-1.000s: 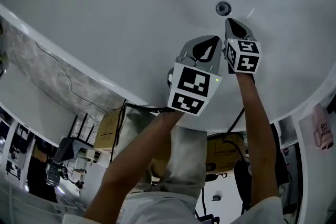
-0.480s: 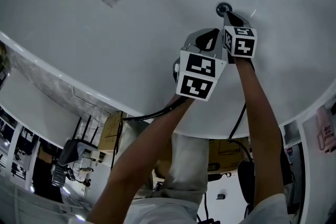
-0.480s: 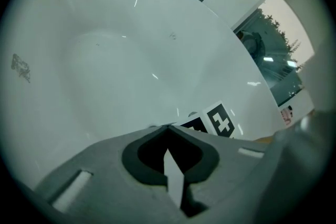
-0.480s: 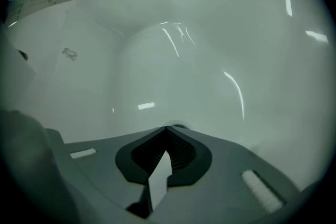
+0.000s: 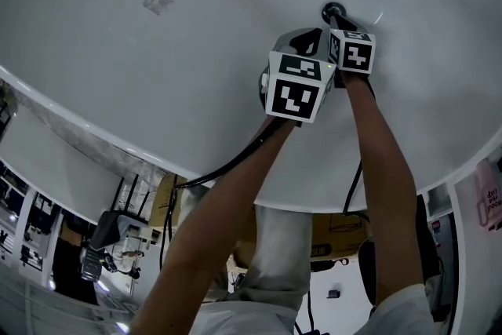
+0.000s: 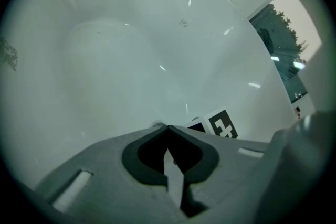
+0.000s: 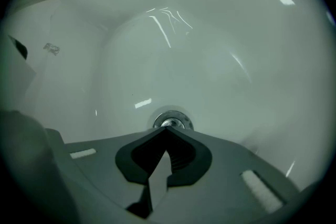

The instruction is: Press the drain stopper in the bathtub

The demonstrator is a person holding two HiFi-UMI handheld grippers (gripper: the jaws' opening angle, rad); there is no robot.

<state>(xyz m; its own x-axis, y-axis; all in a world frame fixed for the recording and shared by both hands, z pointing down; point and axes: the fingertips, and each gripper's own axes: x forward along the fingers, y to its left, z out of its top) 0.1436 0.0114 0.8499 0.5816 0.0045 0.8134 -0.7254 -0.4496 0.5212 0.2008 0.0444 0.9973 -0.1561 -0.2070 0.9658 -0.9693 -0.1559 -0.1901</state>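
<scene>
The round chrome drain stopper [image 7: 171, 120] sits in the floor of the white bathtub [image 5: 157, 74]; in the head view the stopper [image 5: 331, 9] shows as a small dark ring. My right gripper [image 7: 167, 128] is shut, its closed tips right at the stopper's near edge; whether they touch it I cannot tell. In the head view that right gripper [image 5: 339, 15] reaches the stopper. My left gripper [image 5: 307, 34] is shut on nothing, just left of the right one and slightly behind. In its own view, the left gripper [image 6: 167, 126] has tub wall and the right marker cube beyond its tips.
The tub's rim [image 5: 94, 141] curves along the lower left of the head view, with a stone ledge [image 5: 47, 121] beyond it. A faint grey smudge [image 5: 157, 1] marks the tub floor at upper left. Cables [image 5: 227, 165] trail from the grippers over the rim.
Both grippers have moved up the head view toward the drain. The right gripper's tips have gone from a short way below the stopper to its edge.
</scene>
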